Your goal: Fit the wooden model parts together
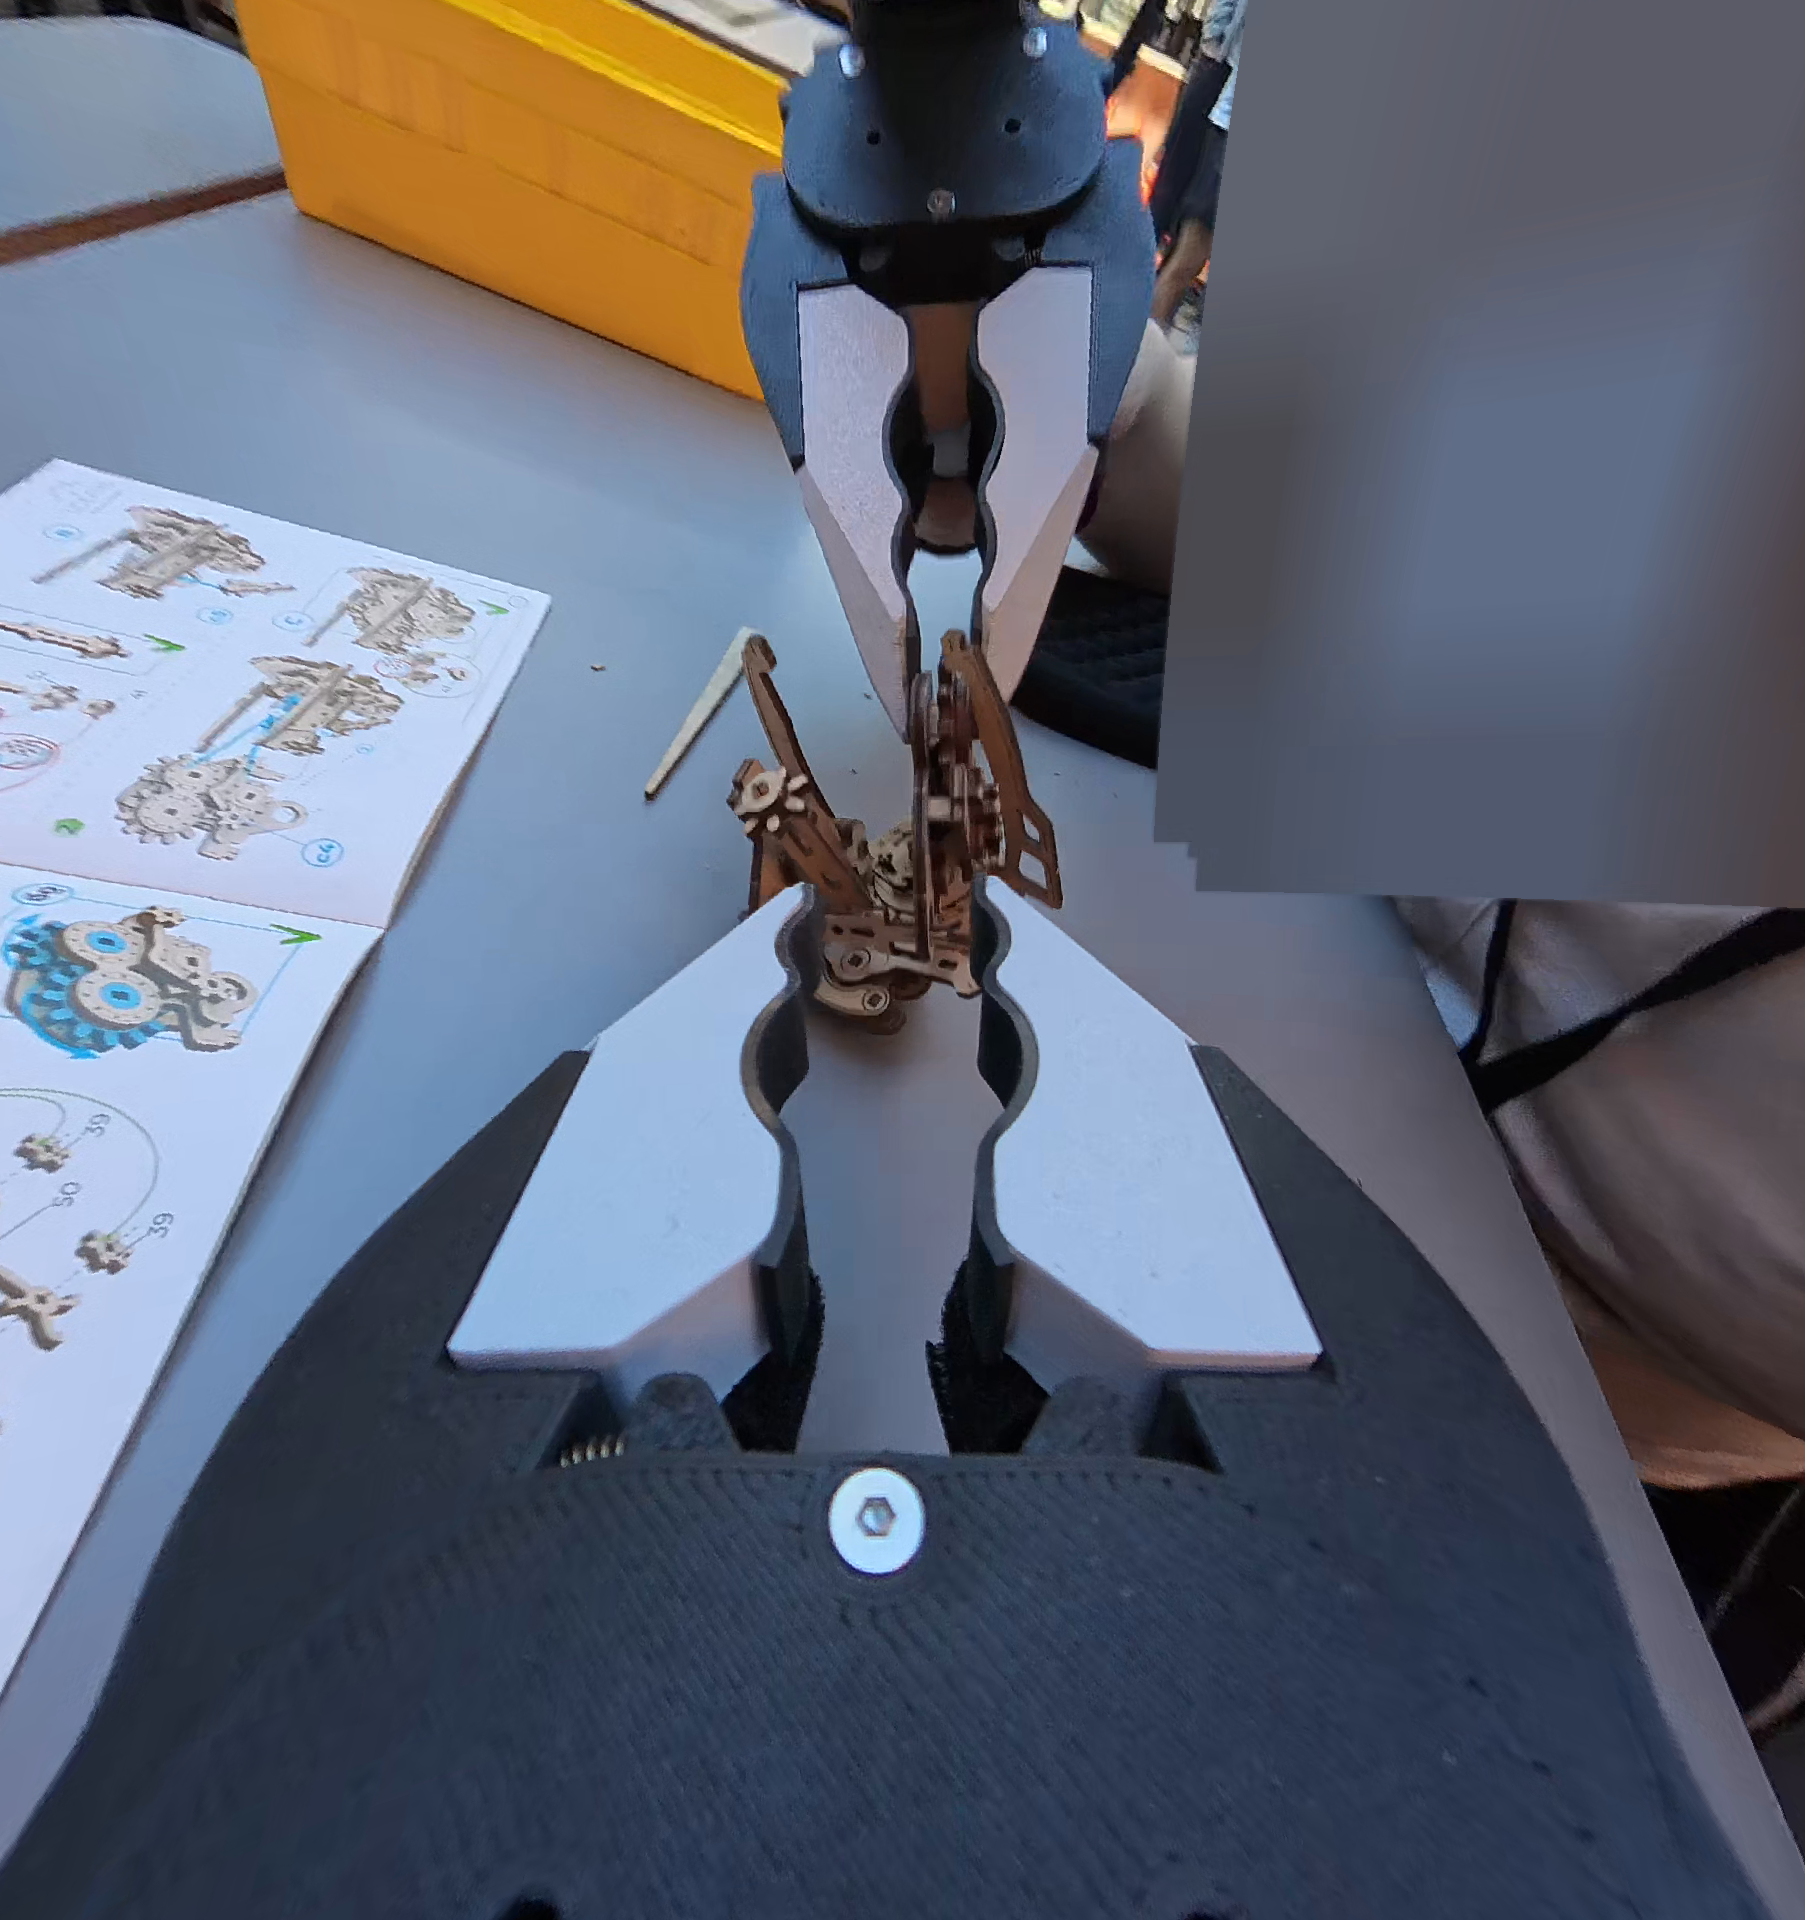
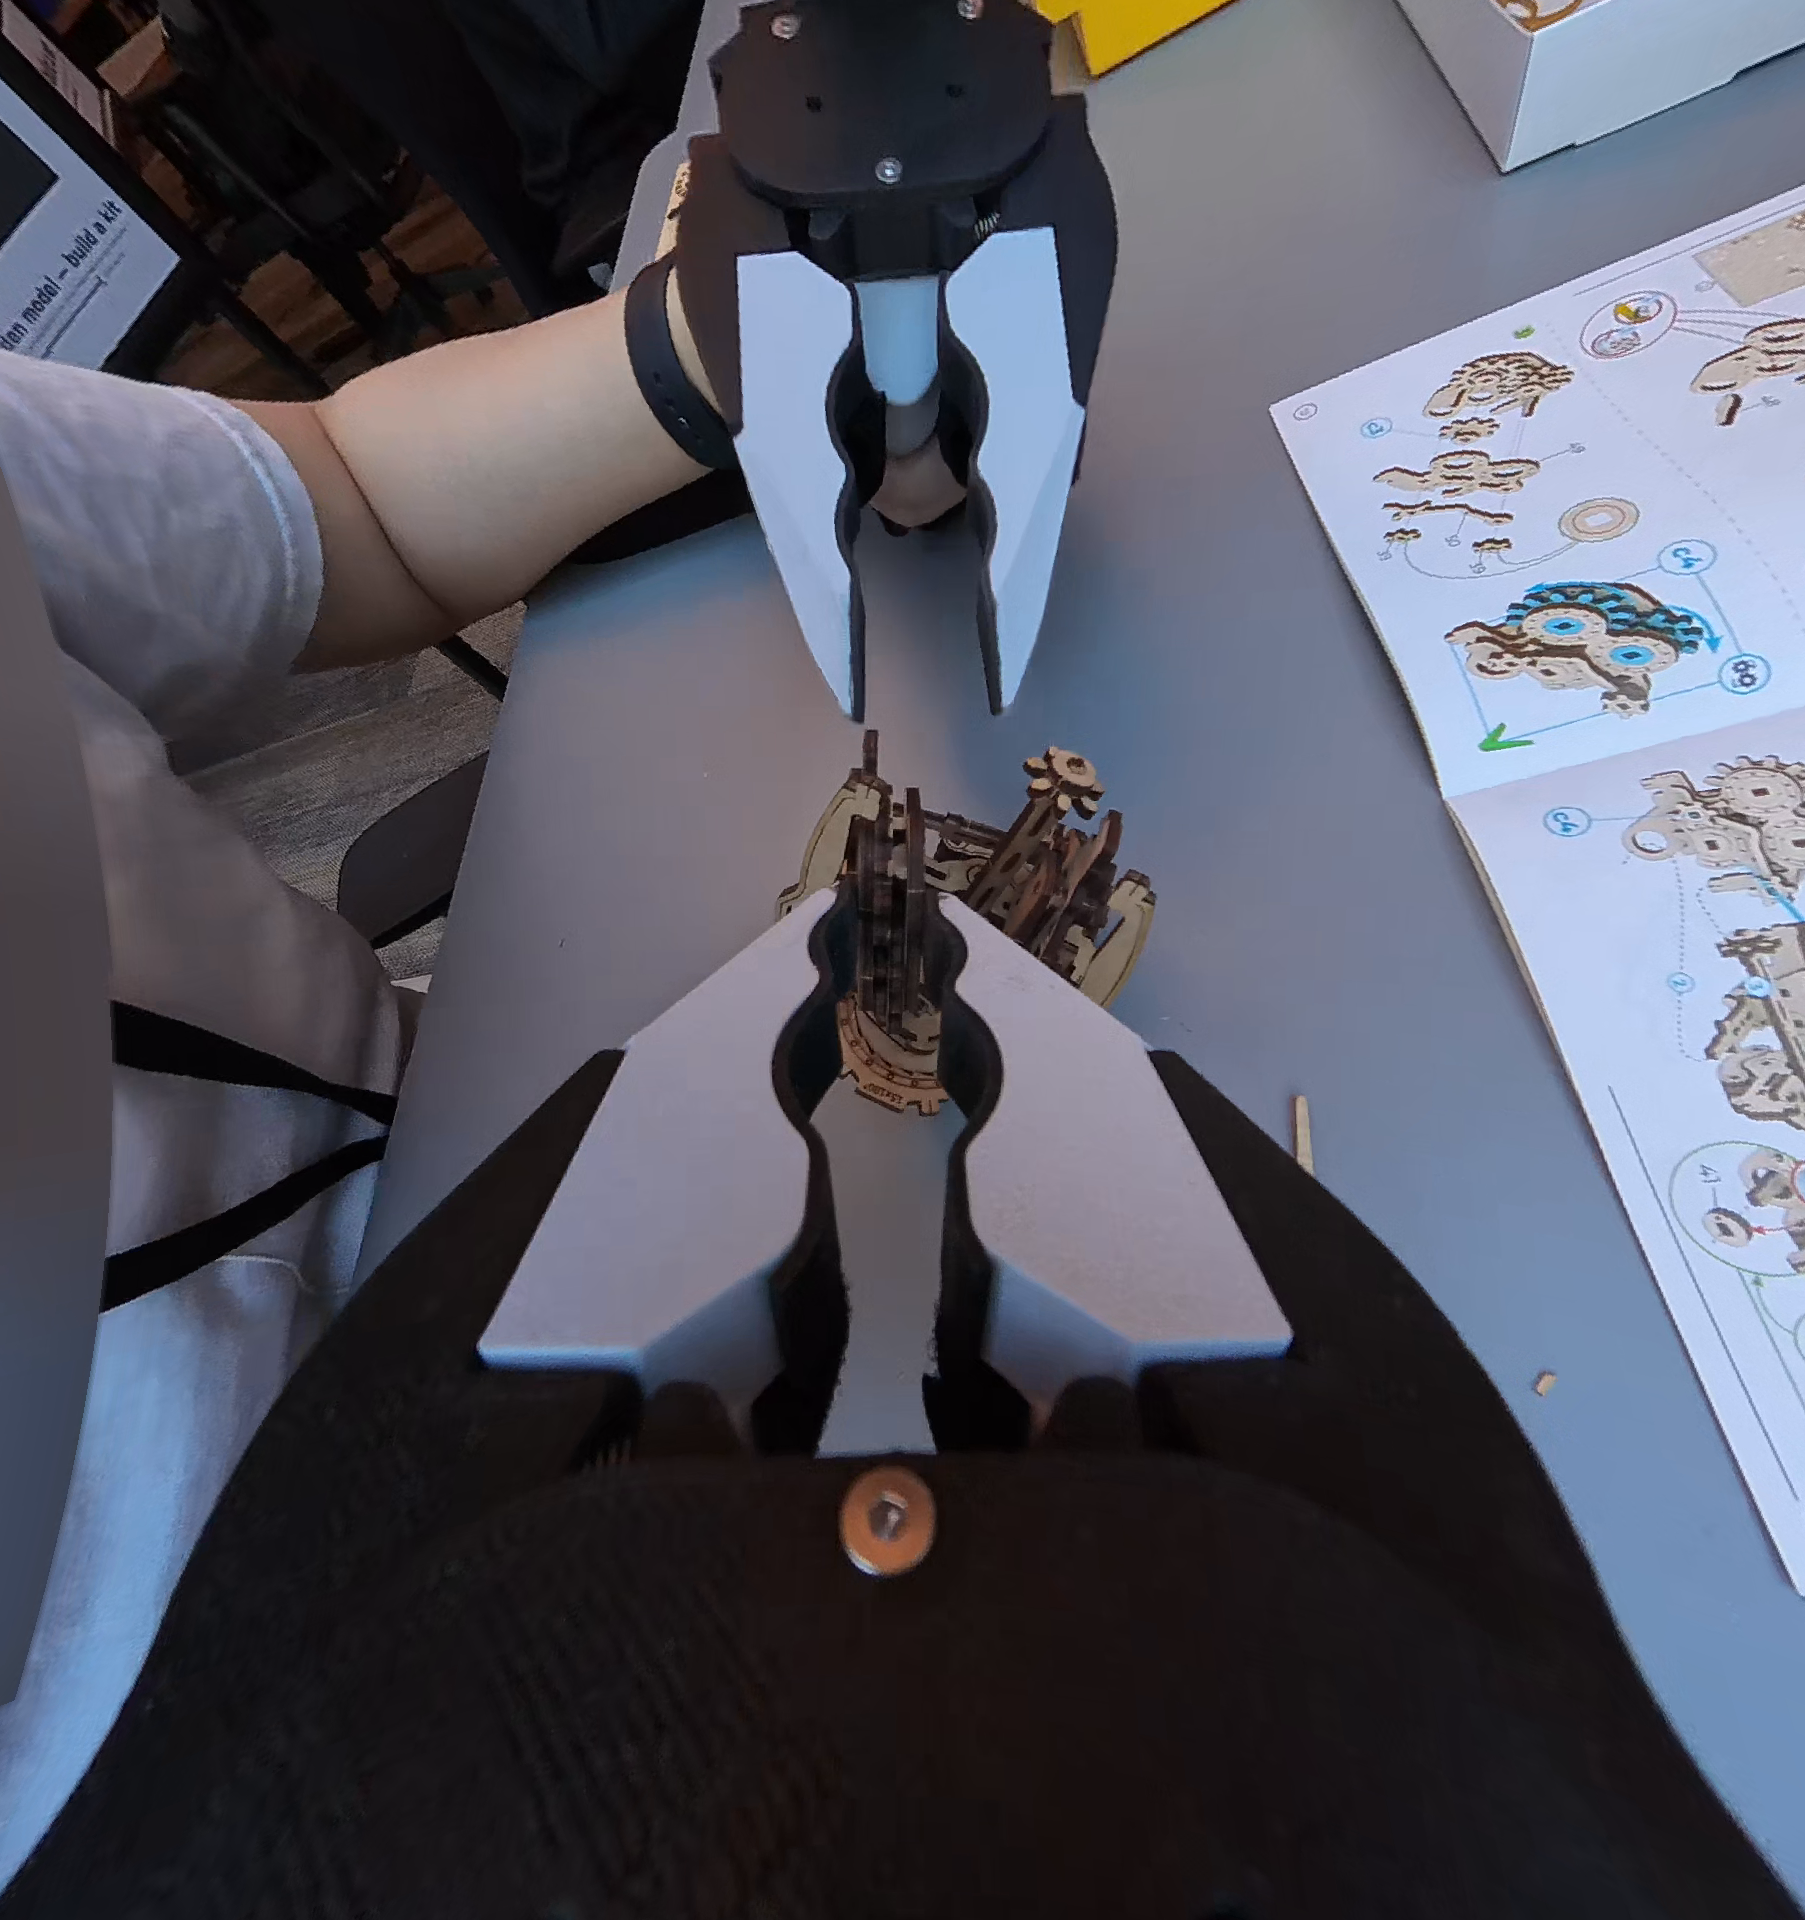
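Note:
A small wooden model (image 1: 882, 862) with gears and curved arms stands on the grey table (image 1: 524, 499); it also shows in the right wrist view (image 2: 1043, 883). My left gripper (image 1: 893, 899) is open, its fingertips either side of the model's near base; I cannot tell whether they touch it. In the right wrist view the left gripper (image 2: 927, 712) hangs just beyond the model. My right gripper (image 2: 887, 920) is shut on the model's upright gear stack (image 2: 893, 1029). In the left wrist view the right gripper (image 1: 945, 675) reaches down from the far side onto that gear stack (image 1: 955, 769).
An open instruction booklet (image 1: 202, 727) lies beside the model and also shows in the right wrist view (image 2: 1656, 727). A yellow box (image 1: 524, 135) and a white box (image 2: 1656, 73) stand farther back. A thin wooden stick (image 1: 695, 717) lies near the model. A person's arm (image 2: 462, 488) is at the table edge. The grippers' ends are close to 5 cm from one another.

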Motion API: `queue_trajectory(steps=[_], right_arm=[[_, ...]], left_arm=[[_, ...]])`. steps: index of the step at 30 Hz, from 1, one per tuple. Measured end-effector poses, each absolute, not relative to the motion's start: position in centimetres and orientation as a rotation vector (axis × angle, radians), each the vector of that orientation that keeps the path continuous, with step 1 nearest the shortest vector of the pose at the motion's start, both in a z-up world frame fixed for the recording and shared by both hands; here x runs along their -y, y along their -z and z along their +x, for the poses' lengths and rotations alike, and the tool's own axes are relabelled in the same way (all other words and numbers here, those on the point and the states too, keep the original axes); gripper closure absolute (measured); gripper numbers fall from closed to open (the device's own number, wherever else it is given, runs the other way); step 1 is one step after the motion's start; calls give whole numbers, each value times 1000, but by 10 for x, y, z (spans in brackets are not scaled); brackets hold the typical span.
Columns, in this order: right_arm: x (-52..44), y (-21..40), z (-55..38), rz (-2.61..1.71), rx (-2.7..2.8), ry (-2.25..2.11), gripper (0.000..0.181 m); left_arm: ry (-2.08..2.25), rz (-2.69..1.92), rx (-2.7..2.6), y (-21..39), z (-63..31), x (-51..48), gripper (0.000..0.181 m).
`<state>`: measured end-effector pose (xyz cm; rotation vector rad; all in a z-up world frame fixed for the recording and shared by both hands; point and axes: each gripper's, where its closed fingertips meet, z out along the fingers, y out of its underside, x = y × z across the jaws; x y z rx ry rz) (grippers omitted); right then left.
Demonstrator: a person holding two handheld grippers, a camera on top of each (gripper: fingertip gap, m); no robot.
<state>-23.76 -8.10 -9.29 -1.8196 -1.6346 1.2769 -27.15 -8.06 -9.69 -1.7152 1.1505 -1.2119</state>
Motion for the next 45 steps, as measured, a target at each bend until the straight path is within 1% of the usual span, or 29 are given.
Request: queue_trajectory(steps=[5, 9, 18, 23, 26, 31, 36, 39, 45], right_arm=[[84, 93, -239, -1846, 1625, -1306, 171], [83, 93, -240, -1873, 1597, -1346, 171], [74, 93, -241, -1980, 1448, -1438, 171], [72, 90, -241, -1999, 1409, -1448, 171], [72, 91, -241, -1997, 1417, -1416, 171], [72, 91, -241, -2027, 1403, -1420, 171], [72, 94, -241, -2060, 1412, -1420, 171], [72, 92, -241, -2061, 1413, -1412, 171], [71, 91, -239, -2067, 1446, -1288, 171]], left_arm=[[1035, -1728, -1061, 85, -280, 75, 155], [998, -1738, -916, 80, -279, 78, 158], [1021, -1823, -828, 100, -271, 83, 160], [773, -1839, -882, 112, -272, 84, 163], [814, -1860, -879, 117, -264, 89, 163], [949, -1907, -806, 118, -264, 85, 171], [996, -1926, -796, 119, -266, 86, 162], [921, -1953, -831, 126, -263, 86, 161], [874, -1891, -843, 119, -259, 85, 160]])
